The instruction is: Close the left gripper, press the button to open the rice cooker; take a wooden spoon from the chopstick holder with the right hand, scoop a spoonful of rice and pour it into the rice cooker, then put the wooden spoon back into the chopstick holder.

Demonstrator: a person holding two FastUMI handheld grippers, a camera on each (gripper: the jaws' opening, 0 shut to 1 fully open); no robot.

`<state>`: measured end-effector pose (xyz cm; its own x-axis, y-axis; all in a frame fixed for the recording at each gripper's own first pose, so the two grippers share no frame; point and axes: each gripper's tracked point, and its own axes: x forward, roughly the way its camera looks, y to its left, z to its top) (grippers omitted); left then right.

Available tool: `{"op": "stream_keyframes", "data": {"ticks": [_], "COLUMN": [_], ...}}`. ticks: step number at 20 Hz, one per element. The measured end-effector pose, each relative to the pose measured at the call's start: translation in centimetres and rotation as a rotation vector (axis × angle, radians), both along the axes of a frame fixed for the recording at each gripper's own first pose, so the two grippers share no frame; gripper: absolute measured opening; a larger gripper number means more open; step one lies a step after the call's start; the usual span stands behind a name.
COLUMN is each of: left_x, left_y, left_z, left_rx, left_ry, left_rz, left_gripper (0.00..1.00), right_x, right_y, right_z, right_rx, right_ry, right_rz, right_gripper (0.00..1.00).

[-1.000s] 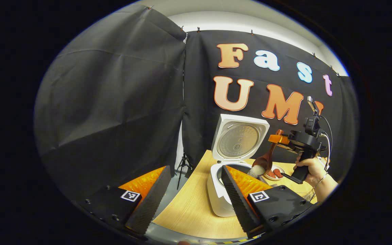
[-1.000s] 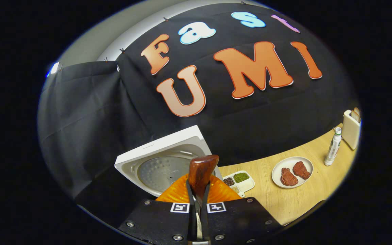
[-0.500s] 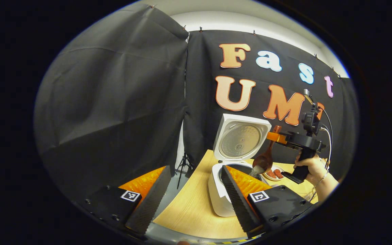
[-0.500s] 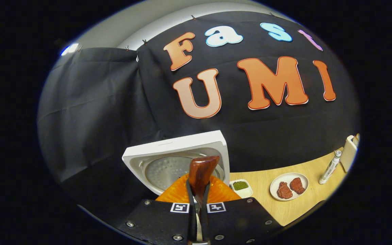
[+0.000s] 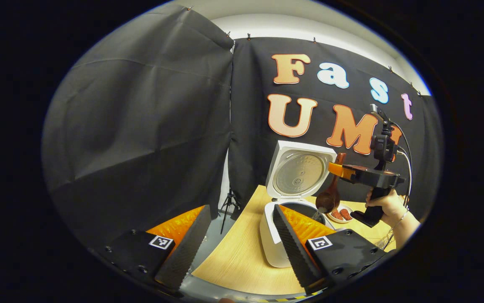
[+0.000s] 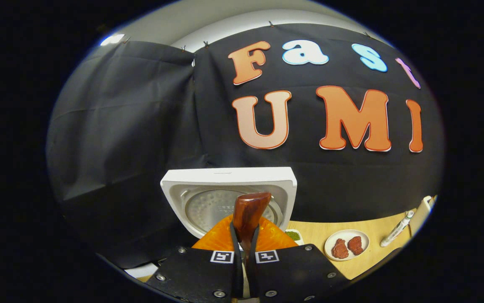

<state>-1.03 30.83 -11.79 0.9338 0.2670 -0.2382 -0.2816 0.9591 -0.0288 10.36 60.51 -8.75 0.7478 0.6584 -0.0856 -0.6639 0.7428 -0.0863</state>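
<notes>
Spoon [image 5: 329,194] hangs bowl-down over the open cooker [image 5: 292,210], pinched by the right gripper [image 6: 245,235] so rice tips in (left gripper [image 5: 242,235], spread wide and empty, waits aside).

In the left gripper view, the near finger [image 5: 294,244] hides part of the rice cooker [image 5: 276,248] pot. In the right gripper view, the wooden spoon [image 6: 248,214] bowl lies hidden below the tongs [image 6: 244,269].

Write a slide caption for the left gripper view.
Right gripper tips wooden spoon over open rice cooker; left gripper open.
</notes>
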Motion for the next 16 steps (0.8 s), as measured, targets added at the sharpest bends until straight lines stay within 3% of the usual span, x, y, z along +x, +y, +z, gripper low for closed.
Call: {"op": "stream_keyframes", "data": {"ticks": [4, 8, 12, 16], "left_x": [0.1, -0.3, -0.3, -0.4], "left_y": [-0.5, -1.0, -1.5, -2.4], "left_z": [0.2, 0.0, 0.2, 0.3], "left_rx": [-0.013, -0.008, -0.02, -0.024], "left_ry": [-0.001, 0.003, -0.001, 0.001], "left_rz": [-0.005, -0.008, -0.01, -0.024], "left_gripper": [1.0, 1.0, 1.0, 0.98], "right_x": [-0.7, -1.4, -1.0, 1.2], "right_y": [0.4, 0.5, -0.2, -3.5], "right_z": [-0.2, -1.1, -1.1, -1.0], "right_rx": [-0.105, -0.137, -0.028, 0.173], "right_ry": [-0.11, -0.119, -0.005, 0.214], "right_rz": [0.033, 0.073, 0.074, -0.002], "right_gripper": [0.04, 0.05, 0.05, 0.04]}}
